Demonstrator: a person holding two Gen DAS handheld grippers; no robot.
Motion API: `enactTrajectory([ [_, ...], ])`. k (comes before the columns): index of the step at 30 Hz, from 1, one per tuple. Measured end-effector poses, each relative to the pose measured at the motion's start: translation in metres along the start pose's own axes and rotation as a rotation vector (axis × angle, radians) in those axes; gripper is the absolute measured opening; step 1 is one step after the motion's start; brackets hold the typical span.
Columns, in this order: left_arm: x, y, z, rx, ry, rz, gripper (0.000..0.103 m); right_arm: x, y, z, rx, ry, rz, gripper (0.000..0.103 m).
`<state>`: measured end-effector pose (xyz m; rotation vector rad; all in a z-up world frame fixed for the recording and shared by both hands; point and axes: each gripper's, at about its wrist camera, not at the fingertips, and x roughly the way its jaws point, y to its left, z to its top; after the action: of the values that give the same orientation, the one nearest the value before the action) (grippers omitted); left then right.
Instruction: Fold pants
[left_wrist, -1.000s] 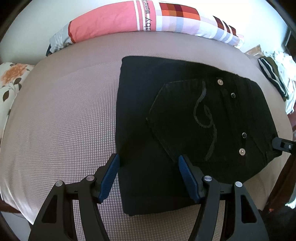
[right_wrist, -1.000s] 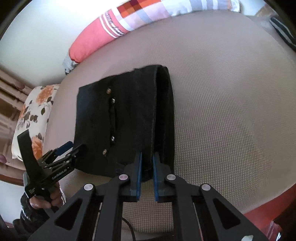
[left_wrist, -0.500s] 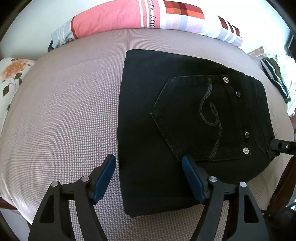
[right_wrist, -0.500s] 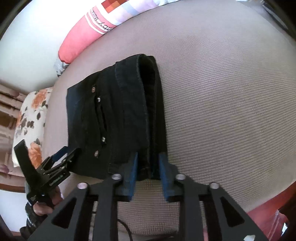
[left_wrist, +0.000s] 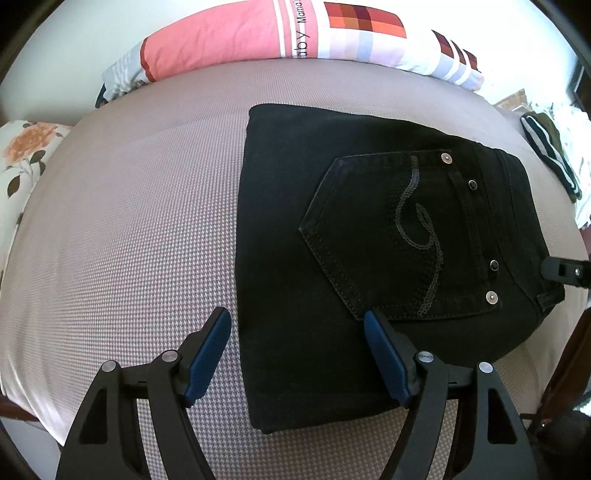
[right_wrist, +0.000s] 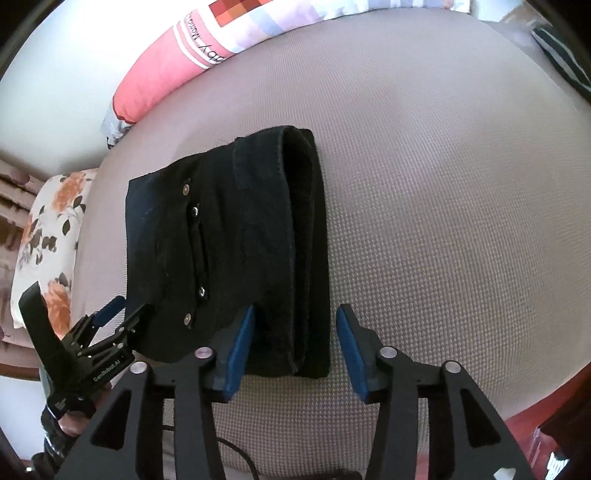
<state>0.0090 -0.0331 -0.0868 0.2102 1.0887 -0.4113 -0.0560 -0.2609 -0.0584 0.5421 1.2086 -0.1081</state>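
The right gripper (right_wrist: 295, 341) is letting go: its jaws are opening, blue pads drawn clear on both sides of the thick folded edge of the pants (right_wrist: 229, 240), which sits between them untouched. Over on the other side, the left gripper (left_wrist: 297, 354) stands spread wide, one pad off the cloth over the mattress (left_wrist: 122, 229), the other hovering above the near part of the bundle, pinching nothing.

Out from the jaws, the pants lie as a compact black rectangle on the grey-beige mattress, back pocket (left_wrist: 399, 236) with its curled stitching facing up and rivets showing. The layered waistband edge stacks up just ahead of the right jaws. Beyond the bundle, far from both tools, a pink patchwork pillow (left_wrist: 258, 37) lines the wall; a floral cushion (right_wrist: 51, 236) sits outside the left gripper.

The fold looks about finished, so the risk now is undoing it. That thick denim edge could spring up as the pads part, and a pad snagging the top layer on the way out would drag the stack askew. A straight lift clear seems safest.
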Motion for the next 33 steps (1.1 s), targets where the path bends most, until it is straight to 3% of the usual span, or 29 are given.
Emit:
enactTrajectory([
  [10,-0.008,0.004,0.005,0.013,-0.016,0.015,0.075,0.015,0.006,0.013,-0.009,-0.003,0.011,0.047],
  [19,-0.011,0.031,0.022,-0.055,-0.019,-0.023,0.075,0.024,-0.004,0.019,0.001,-0.006,0.048,0.049],
  [33,0.01,0.075,0.045,-0.227,0.06,-0.291,0.075,0.038,-0.031,0.03,-0.006,0.037,0.269,0.052],
])
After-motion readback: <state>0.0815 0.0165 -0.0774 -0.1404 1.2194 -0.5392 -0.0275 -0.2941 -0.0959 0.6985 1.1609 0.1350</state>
